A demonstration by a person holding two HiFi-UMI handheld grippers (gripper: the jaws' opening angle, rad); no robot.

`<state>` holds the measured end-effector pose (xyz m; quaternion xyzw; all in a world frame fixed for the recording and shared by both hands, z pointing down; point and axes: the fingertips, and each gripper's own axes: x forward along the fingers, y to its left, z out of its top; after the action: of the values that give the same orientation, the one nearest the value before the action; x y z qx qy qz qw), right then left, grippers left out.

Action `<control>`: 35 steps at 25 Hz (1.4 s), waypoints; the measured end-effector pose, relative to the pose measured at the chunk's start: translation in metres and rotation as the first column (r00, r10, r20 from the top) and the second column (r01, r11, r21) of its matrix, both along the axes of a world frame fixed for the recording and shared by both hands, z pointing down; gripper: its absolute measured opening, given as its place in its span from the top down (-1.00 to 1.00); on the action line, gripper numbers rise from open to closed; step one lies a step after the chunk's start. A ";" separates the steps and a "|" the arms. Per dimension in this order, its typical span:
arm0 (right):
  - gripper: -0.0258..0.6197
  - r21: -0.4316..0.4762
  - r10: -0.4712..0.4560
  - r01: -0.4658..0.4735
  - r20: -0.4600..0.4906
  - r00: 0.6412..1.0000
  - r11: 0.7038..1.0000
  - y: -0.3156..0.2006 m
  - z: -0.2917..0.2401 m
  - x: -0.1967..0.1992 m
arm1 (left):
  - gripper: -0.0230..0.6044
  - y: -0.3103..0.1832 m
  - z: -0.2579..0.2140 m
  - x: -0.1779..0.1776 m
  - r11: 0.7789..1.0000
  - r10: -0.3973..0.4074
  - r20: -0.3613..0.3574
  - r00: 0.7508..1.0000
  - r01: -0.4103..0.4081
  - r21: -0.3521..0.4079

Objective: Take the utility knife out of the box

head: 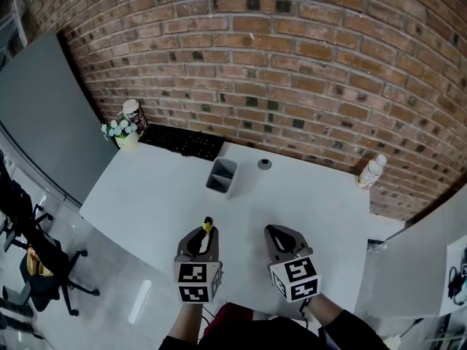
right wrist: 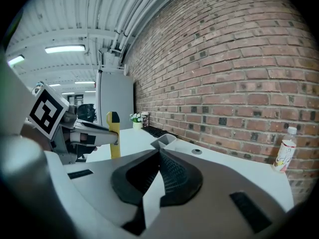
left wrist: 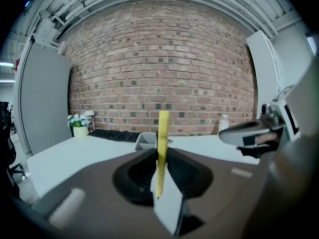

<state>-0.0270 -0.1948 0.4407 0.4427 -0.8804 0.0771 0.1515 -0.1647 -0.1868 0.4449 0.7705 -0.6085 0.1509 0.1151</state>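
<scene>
My left gripper (head: 205, 233) is shut on a yellow utility knife (head: 207, 227) with a black end. The knife stands upright between the jaws over the near part of the white table (head: 146, 203). In the left gripper view the knife (left wrist: 162, 141) rises straight out of the pinched pads. The grey open box (head: 222, 175) sits farther back at mid-table, apart from both grippers, and its inside is not visible. To the right my right gripper (head: 276, 233) has its jaws together with nothing between them. The right gripper view shows the knife (right wrist: 113, 134) off to the left, and the box (right wrist: 164, 141) beyond the jaws.
A black keyboard (head: 182, 141), a small flower pot (head: 120, 131) and a cup (head: 133, 114) line the back left by the brick wall. A small round object (head: 265, 164) lies right of the box. A bottle (head: 371, 171) stands at the far right corner. An office chair (head: 36, 265) stands on the floor at left.
</scene>
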 end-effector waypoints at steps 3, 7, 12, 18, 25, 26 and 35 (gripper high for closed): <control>0.90 -0.002 -0.009 0.009 0.001 1.000 1.000 0.005 0.002 0.004 | 0.70 0.008 0.004 0.003 1.000 -0.011 0.000 1.000 0.011 -0.004; 0.90 -0.010 -0.026 0.026 0.002 1.000 1.000 0.014 0.005 0.011 | 0.70 0.019 0.005 0.009 1.000 -0.028 -0.002 1.000 0.028 -0.006; 0.90 -0.015 -0.048 0.048 0.001 0.999 0.999 0.023 0.006 0.020 | 0.70 0.033 0.008 0.017 0.998 -0.054 -0.006 0.999 0.054 -0.017; 0.90 -0.017 -0.059 0.059 0.005 0.998 0.998 0.034 0.005 0.028 | 0.70 0.049 0.009 0.024 0.997 -0.069 -0.003 0.998 0.069 -0.022; 0.90 -0.016 -0.075 0.076 0.017 0.997 0.997 0.047 0.003 0.038 | 0.70 0.068 0.008 0.032 0.996 -0.092 -0.005 0.996 0.092 -0.020; 0.90 -0.015 -0.081 0.081 0.020 0.997 0.997 0.049 0.003 0.038 | 0.70 0.071 0.008 0.033 0.995 -0.094 -0.006 0.996 0.094 -0.020; 0.90 0.006 -0.132 0.132 0.014 0.991 0.991 0.074 -0.003 0.044 | 0.70 0.099 0.006 0.052 0.995 -0.104 -0.015 0.994 0.104 -0.011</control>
<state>0.0170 -0.1211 0.4375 0.3835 -0.9089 0.0680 0.1491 -0.1124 -0.0877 0.4505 0.7383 -0.6462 0.1415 0.1314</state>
